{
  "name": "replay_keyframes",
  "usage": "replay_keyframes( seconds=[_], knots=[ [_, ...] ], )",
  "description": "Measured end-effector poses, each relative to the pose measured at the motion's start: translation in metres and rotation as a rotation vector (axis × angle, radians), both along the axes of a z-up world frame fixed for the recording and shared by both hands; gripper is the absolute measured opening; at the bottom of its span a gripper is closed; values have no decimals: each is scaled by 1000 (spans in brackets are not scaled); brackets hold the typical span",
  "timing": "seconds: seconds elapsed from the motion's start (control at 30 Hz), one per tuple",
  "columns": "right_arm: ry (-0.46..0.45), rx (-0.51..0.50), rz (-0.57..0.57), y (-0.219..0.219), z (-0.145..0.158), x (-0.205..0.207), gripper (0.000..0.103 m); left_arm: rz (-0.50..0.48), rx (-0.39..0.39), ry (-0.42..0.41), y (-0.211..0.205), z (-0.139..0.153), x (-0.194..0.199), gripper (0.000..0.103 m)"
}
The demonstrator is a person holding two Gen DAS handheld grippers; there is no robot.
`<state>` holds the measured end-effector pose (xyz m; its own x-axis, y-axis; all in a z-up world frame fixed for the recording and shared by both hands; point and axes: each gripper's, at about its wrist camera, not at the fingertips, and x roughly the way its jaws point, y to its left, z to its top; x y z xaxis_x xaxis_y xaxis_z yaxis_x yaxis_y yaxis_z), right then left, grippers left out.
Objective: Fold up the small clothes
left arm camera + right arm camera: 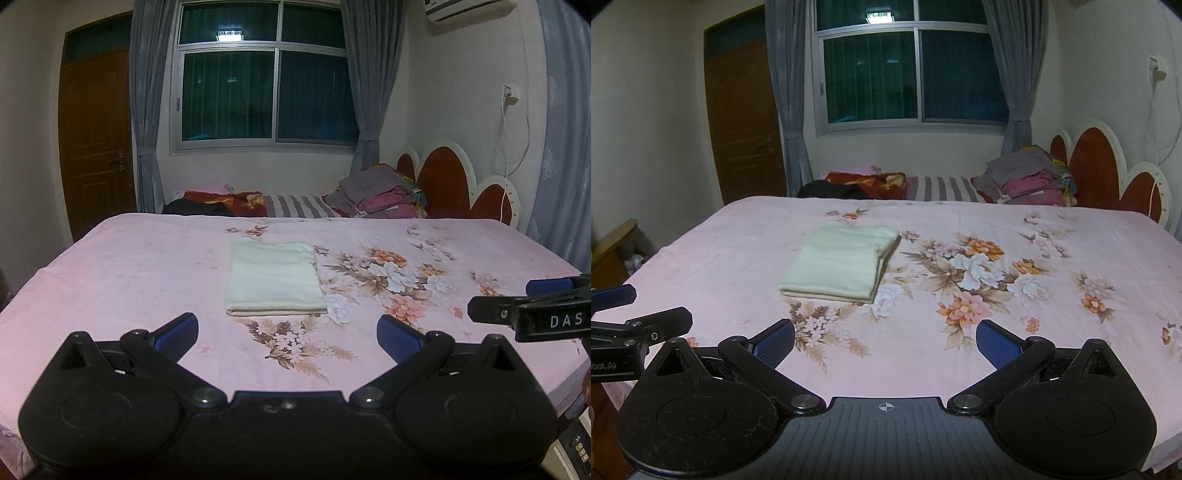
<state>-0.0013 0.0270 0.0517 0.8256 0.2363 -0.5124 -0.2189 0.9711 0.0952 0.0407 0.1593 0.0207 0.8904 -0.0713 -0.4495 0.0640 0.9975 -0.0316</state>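
Left wrist view shows the left gripper held above the near part of the bed, its blue-padded jaws spread wide with nothing between them; ahead of it a pale cream garment folded into a neat flat rectangle lies on the pink bedsheet printed with orange and white flowers, well apart from both grippers; the right gripper enters from the right edge, seen side-on, black with a blue pad. Right wrist view shows the right gripper likewise with its jaws wide apart and empty above the sheet; the folded garment sits ahead and to the left, beside the large flower print; the left gripper shows at the left edge. At the far end of the bed a pile of grey and magenta folded clothes rests near the red and white scalloped headboard; a dark window with grey curtains lies behind.
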Motion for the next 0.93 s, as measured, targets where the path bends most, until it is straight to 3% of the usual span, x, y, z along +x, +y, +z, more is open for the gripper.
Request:
replay_keyframes(
  seconds=[0.63,0.93],
  knots=[
    [-3,4,3,-5,0,1,103,-12,16,-9,-4,2,-3,103],
    [-3,7,14,-6,1,0,103,-31,7,-54,-2,9,-4,102]
  ],
)
